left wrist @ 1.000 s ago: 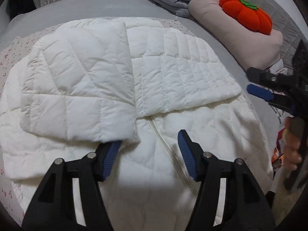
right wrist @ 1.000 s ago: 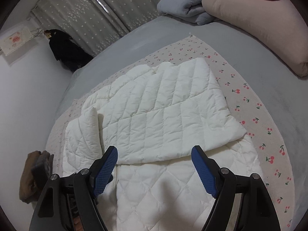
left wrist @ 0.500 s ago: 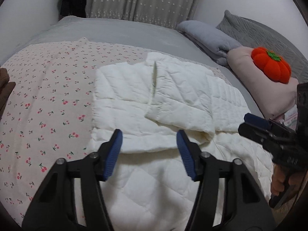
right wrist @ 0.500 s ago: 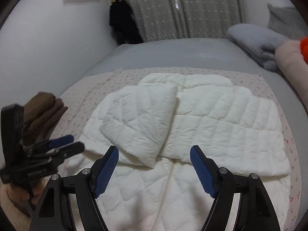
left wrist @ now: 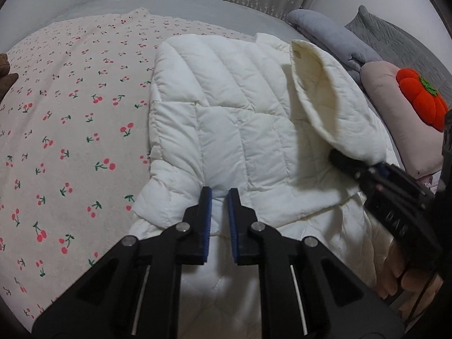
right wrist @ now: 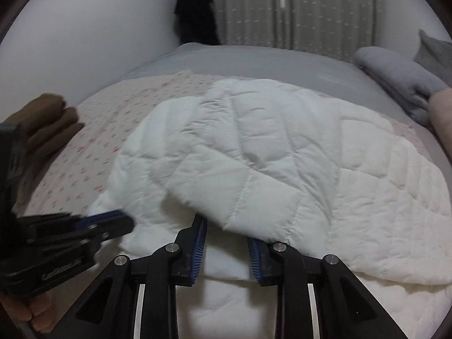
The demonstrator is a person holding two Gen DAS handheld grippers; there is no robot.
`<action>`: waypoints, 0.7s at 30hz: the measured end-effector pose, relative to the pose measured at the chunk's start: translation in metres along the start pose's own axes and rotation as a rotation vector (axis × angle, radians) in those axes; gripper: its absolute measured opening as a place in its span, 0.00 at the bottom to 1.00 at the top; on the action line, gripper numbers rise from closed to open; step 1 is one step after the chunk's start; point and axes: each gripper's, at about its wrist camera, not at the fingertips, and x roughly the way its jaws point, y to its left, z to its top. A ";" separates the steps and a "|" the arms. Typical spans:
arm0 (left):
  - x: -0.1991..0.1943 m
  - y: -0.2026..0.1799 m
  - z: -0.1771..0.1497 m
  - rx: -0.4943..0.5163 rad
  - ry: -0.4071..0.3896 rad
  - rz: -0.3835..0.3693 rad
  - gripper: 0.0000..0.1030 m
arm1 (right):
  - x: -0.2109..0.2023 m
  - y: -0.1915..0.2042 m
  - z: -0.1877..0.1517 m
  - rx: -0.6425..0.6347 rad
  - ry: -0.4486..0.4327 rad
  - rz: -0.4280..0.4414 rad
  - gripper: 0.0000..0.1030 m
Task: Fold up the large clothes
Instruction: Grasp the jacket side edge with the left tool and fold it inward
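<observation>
A white quilted puffer jacket (left wrist: 240, 130) lies on a cherry-print sheet (left wrist: 70, 118) on the bed, partly folded over itself. My left gripper (left wrist: 219, 200) is nearly closed on the jacket's near folded edge, white fabric between its blue pads. My right gripper (right wrist: 226, 234) has its jaws partly closed around a lifted fold of the jacket (right wrist: 254, 155), which drapes over its fingers. In the left wrist view the right gripper (left wrist: 364, 166) holds a raised flap showing cream lining. The left gripper (right wrist: 104, 220) appears at the jacket's left edge in the right wrist view.
A pink pillow (left wrist: 395, 118) with an orange pumpkin cushion (left wrist: 421, 99) and a folded grey blanket (left wrist: 333, 36) lie at the right. Brown folded clothes (right wrist: 45, 118) sit at the left bed edge. Grey curtains (right wrist: 296, 8) and a dark hanging garment (right wrist: 195, 8) stand behind.
Both grippers moved in to the jacket's near edge and closed from wide open onto the fabric. The right-hand flap is now lifted up.
</observation>
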 end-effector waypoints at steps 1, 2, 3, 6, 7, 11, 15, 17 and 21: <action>0.000 0.000 -0.001 0.004 0.001 0.001 0.14 | -0.005 -0.010 0.001 0.035 -0.025 -0.047 0.27; 0.000 0.000 -0.001 0.005 0.001 -0.002 0.14 | -0.013 -0.021 0.003 0.066 -0.059 -0.082 0.27; -0.001 0.000 -0.001 0.004 0.003 -0.005 0.14 | -0.022 -0.033 0.004 0.098 -0.087 -0.100 0.27; -0.007 0.000 0.001 -0.002 0.003 0.004 0.14 | -0.040 -0.070 0.007 0.209 -0.108 -0.042 0.29; -0.011 -0.001 0.002 -0.005 -0.003 0.005 0.14 | -0.046 -0.084 0.007 0.250 -0.109 -0.017 0.30; -0.030 -0.008 0.005 -0.002 -0.066 0.005 0.14 | -0.070 -0.137 -0.003 0.392 -0.157 0.059 0.66; -0.043 -0.010 0.008 -0.026 -0.131 -0.017 0.18 | -0.072 -0.187 -0.012 0.539 -0.172 0.089 0.69; -0.045 -0.010 0.008 -0.037 -0.154 -0.018 0.30 | -0.062 -0.203 -0.018 0.591 -0.137 0.082 0.69; -0.035 -0.012 0.008 -0.027 -0.149 0.021 0.39 | -0.031 -0.206 -0.021 0.535 -0.050 0.027 0.64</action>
